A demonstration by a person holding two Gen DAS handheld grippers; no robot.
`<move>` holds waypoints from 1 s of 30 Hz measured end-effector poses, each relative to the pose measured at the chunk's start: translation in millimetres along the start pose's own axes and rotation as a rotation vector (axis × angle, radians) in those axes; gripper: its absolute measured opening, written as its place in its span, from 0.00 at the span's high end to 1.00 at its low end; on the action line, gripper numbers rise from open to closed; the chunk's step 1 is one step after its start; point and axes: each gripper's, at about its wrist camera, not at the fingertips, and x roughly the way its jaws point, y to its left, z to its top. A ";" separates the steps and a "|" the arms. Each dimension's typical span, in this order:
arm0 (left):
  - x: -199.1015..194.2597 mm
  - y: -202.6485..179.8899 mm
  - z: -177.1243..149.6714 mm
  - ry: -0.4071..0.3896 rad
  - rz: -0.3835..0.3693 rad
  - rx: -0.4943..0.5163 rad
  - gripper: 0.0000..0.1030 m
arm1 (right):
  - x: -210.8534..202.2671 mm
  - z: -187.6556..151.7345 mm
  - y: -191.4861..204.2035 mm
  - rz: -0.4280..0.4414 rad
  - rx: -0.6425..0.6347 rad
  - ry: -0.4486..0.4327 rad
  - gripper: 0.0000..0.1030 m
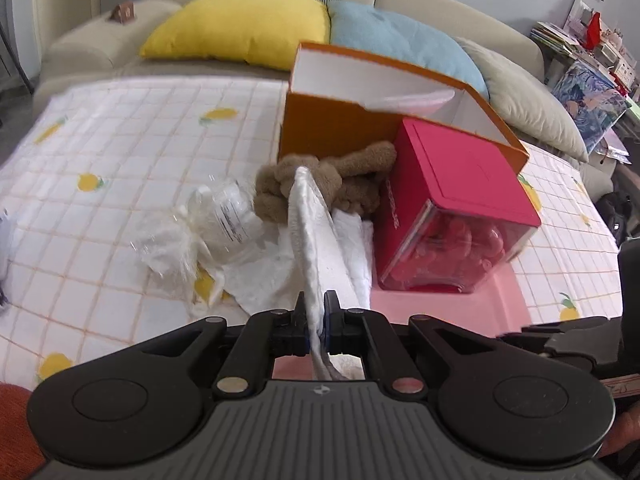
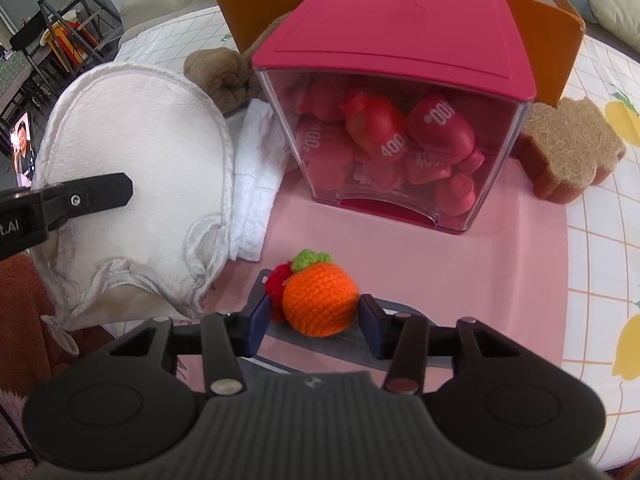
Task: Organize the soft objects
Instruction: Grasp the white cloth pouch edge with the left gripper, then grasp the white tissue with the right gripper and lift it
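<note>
A white slipper [image 1: 316, 240] is clamped edge-on between the closed fingers of the left claw [image 1: 316, 320] and is held raised, its toe pointing away toward the orange box [image 1: 320, 128]. In the right wrist view the same slipper [image 2: 132, 184] is seen from its flat side, with one black finger of the left claw [image 2: 100, 192] pressed across it.

The right claw [image 2: 316, 316] is apart, with a crocheted orange fruit [image 2: 318, 300] lying between its blue pads [image 2: 258, 316]. The left pad is seen close against the fruit's red tuft, while a small gap is left at the right pad; the fruit is not gripped. It rests on a grey card over a pink mat [image 2: 500, 240].

Directly beyond the fruit, a clear bin with a crimson lid [image 2: 396, 32] is stood on the mat, filled with small pink toys. The open orange box is placed just behind the bin. A brown plush toy [image 1: 320, 180] lies in front of the box, to the left of the bin and beyond the slipper's toe. Folded white cloth [image 2: 252, 184] is spread beneath the slipper. A brown fibre sponge [image 2: 568, 148] sits at the bin's right. A crumpled clear plastic bag [image 1: 212, 224] lies at left on the lemon-print cover [image 1: 120, 140]. Yellow [image 1: 240, 20] and blue [image 1: 400, 40] cushions are propped against the sofa behind.
</note>
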 end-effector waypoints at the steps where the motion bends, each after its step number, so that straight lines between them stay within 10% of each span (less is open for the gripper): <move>1: 1.4 0.5 0.1 0.008 -0.005 -0.007 0.95 | -0.3 -0.8 0.0 0.001 0.001 -0.003 0.53; 22: -38.7 23.5 6.7 -0.072 0.098 -0.053 0.95 | -8.4 14.9 -6.8 -0.098 -0.029 -0.037 0.63; 30: -31.4 37.5 5.7 -0.066 0.112 -0.083 0.95 | -16.5 37.8 10.2 -0.005 0.007 -0.105 0.55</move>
